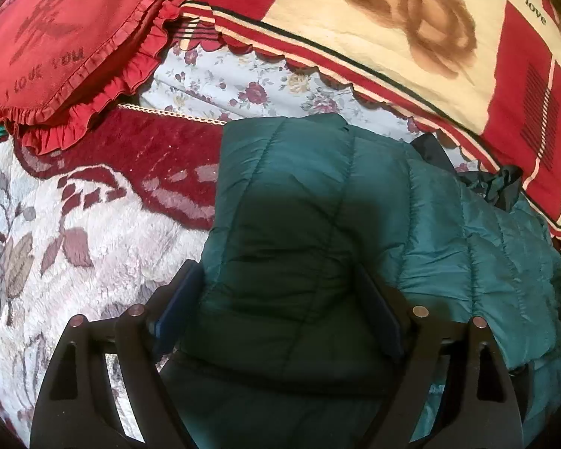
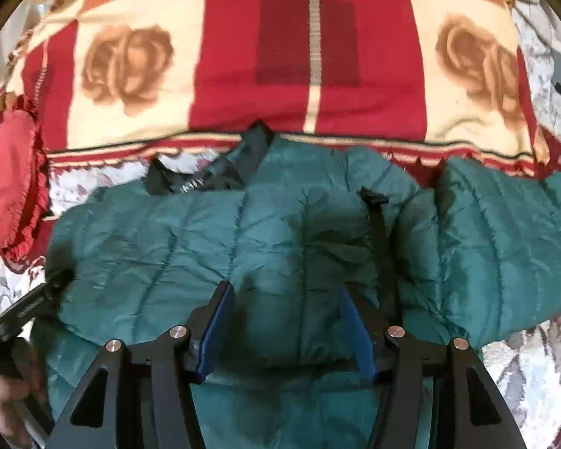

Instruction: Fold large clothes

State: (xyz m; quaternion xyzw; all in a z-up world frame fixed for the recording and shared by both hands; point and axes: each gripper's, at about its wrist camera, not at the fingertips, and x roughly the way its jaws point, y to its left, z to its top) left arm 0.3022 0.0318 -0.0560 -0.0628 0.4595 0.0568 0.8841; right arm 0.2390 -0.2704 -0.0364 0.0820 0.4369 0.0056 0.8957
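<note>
A: Report the left gripper (image 1: 280, 295).

B: Jaws spread wide. The blue pads (image 1: 179, 310) stand either side of a fold of the green quilted jacket (image 1: 318, 205), with the padded cloth bulging up between them. The left pad sits at the jacket's edge. Whether the pads press the cloth or merely straddle it cannot be determined (the area lies in shadow).

A: And the right gripper (image 2: 284, 321)?

B: Also wide apart, positioned over the jacket's (image 2: 205, 232) middle panel. Cloth fills the gap between the fingers; nothing is visibly pinched.

A: Location of the garment?

B: Spread flat on a plush floral blanket (image 1: 74, 232), one sleeve (image 2: 512, 232) extended toward the right of the right-wrist view. Its dark lining (image 2: 213, 176) shows at the collar end, just beside a red-and-cream rose blanket (image 2: 318, 75).

A: Other items?

B: A red ruffled cushion (image 1: 67, 37) marked "I LOVE YOU" lies near the jacket's left end, apart from it. In the right-wrist view, the left gripper (image 2: 30, 307) appears at the lower left edge.
</note>
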